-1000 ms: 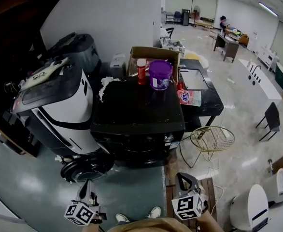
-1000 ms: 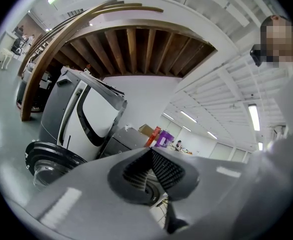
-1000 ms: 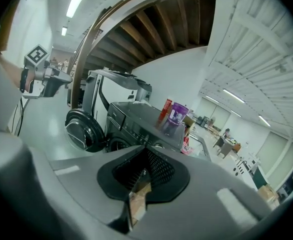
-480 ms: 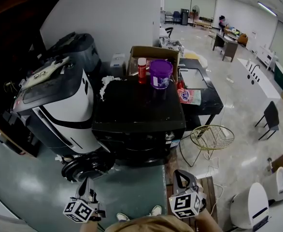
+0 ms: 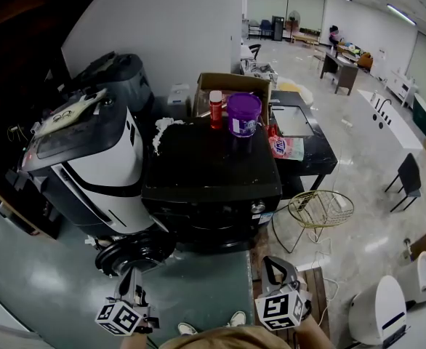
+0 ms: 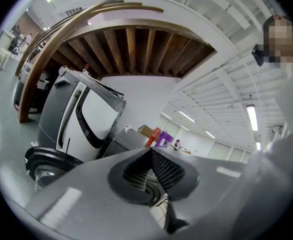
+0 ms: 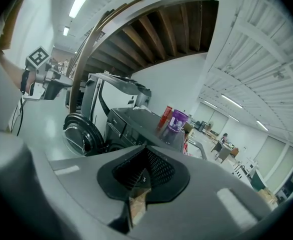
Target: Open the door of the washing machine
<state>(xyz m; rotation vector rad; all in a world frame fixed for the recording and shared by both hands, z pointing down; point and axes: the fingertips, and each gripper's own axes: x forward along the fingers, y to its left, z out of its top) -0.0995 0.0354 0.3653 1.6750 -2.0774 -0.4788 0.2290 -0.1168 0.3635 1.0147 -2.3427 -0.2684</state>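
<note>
The black front-loading washing machine (image 5: 213,187) stands in the middle of the head view. Its round door (image 5: 134,251) hangs open, swung out to the left near the floor. My left gripper (image 5: 131,276) is low at the left, just short of the door and not touching it, shut and empty. My right gripper (image 5: 275,266) is low at the right, in front of the machine's right corner, also shut with nothing in it. The left gripper view shows its closed pads (image 6: 159,166) with the door (image 6: 46,164) beyond. In the right gripper view the door (image 7: 81,134) and machine (image 7: 131,126) lie ahead.
A white-and-black appliance (image 5: 89,158) leans at the machine's left. On the machine's top stand a purple tub (image 5: 243,113) and a red bottle (image 5: 216,109), with a cardboard box (image 5: 231,86) behind. A black table (image 5: 311,155) and a wire stool (image 5: 320,208) are to the right.
Almost nothing differs: the view has shifted slightly, both grippers hold nearly the same spots, and the door stays open.
</note>
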